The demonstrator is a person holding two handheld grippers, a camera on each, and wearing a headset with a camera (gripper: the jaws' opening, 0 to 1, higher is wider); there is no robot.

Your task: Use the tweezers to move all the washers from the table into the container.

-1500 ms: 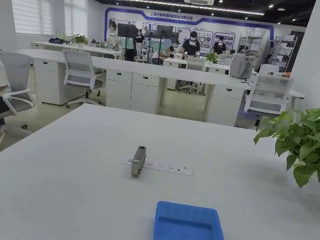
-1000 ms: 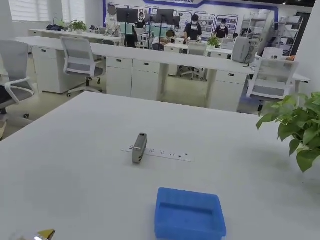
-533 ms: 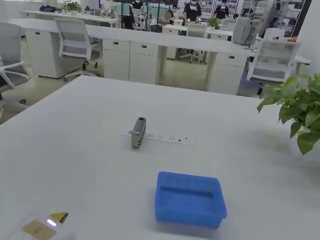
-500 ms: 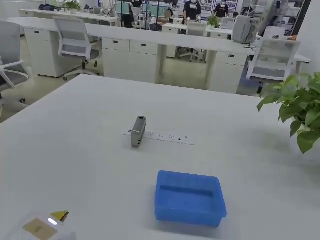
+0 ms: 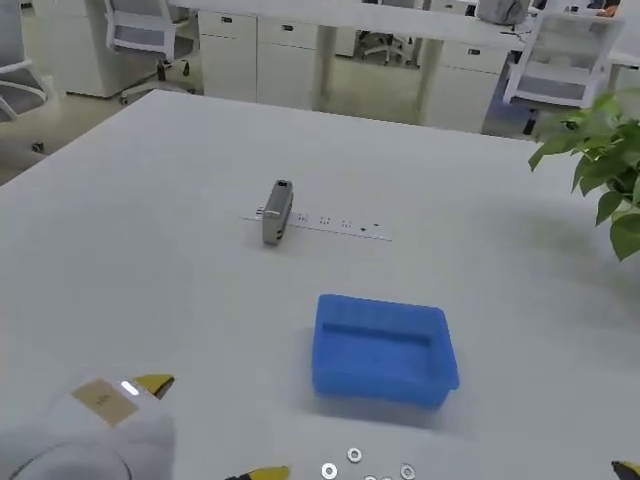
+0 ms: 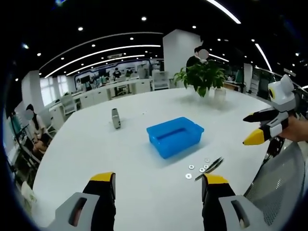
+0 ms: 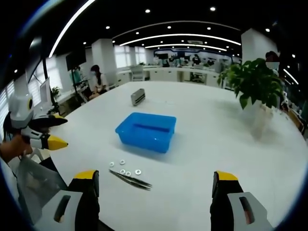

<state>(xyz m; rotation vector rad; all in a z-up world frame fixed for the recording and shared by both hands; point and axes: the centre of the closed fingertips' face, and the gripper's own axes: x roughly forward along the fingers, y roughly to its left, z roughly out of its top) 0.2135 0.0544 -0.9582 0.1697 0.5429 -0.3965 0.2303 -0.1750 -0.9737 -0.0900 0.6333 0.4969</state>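
A blue container [image 5: 385,350] stands on the white table, also seen in the left gripper view [image 6: 174,137] and the right gripper view [image 7: 146,131]. Several small washers [image 5: 354,457] lie just in front of it [image 6: 197,168] [image 7: 124,169]. Dark tweezers [image 7: 131,180] lie flat on the table beside the washers [image 6: 210,168]. My left gripper [image 5: 210,430] is at the lower left, open and empty [image 6: 158,182]. My right gripper [image 7: 155,179] is open and empty too, hovering short of the tweezers; it also shows at the right of the left gripper view [image 6: 269,122].
A grey plug block [image 5: 277,212] sits on a flush power strip [image 5: 340,224] behind the container. A potted plant [image 5: 605,150] stands at the table's right. Desks and office chairs [image 5: 140,30] lie beyond the far edge.
The head camera has tilted down, bringing the washers and the left gripper into the picture at the bottom. The container and plug block have not moved on the table.
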